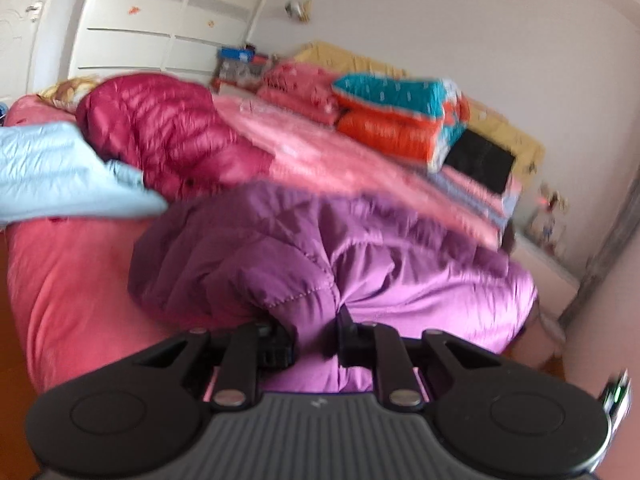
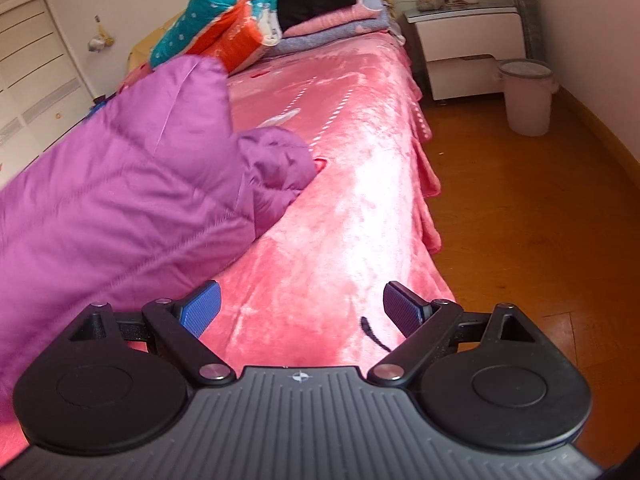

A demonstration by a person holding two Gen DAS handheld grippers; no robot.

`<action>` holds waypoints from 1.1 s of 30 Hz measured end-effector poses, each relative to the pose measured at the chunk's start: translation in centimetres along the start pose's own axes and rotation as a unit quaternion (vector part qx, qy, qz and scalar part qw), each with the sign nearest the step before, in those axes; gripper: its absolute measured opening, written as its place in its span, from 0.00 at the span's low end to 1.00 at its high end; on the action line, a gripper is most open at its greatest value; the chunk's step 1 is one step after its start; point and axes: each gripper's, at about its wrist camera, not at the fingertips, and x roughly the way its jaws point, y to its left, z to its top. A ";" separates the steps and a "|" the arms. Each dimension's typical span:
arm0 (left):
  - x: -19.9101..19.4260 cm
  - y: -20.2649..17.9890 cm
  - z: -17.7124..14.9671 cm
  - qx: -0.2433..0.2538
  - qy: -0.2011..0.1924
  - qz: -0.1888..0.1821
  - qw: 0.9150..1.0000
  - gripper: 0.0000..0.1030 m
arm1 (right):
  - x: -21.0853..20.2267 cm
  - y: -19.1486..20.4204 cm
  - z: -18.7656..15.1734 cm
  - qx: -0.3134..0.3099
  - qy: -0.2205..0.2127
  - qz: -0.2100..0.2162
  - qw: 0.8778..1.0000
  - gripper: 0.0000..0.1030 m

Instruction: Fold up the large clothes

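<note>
On the pink bed (image 2: pixel 340 184), a purple padded jacket (image 1: pixel 320 248) lies bunched, pinched by the left tongs (image 1: pixel 316 340).

Purple fabric is clamped between the left tongs' narrowed jaws, and the jacket rises in a broad fold at the left of the right wrist view. Right tongs (image 2: pixel 300 312) hang released above bare bedspread, blue pads (image 2: pixel 402 310) well apart, touching nothing. Beyond lie a crimson jacket (image 1: pixel 168 136), a pale blue garment (image 1: pixel 60 168) and folded quilts (image 1: pixel 400 116).

Purple jacket (image 2: pixel 120 200) blocks left; pink bedspread (image 2: pixel 340 184) clear ahead.
</note>
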 end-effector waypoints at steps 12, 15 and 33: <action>-1.6 2.2 -2.1 0.002 0.070 -0.051 0.996 0.56 | -1.5 -0.2 -0.7 0.005 -0.007 0.001 1.000 1.00; -3.1 2.4 -1.9 0.006 0.062 -0.060 0.996 0.68 | -2.0 0.1 -1.0 -0.005 -0.011 0.012 1.000 1.00; 2.9 15.5 2.3 -0.302 -0.006 -0.017 0.953 0.95 | -8.8 0.2 -1.4 -0.062 -0.054 -0.008 0.997 1.00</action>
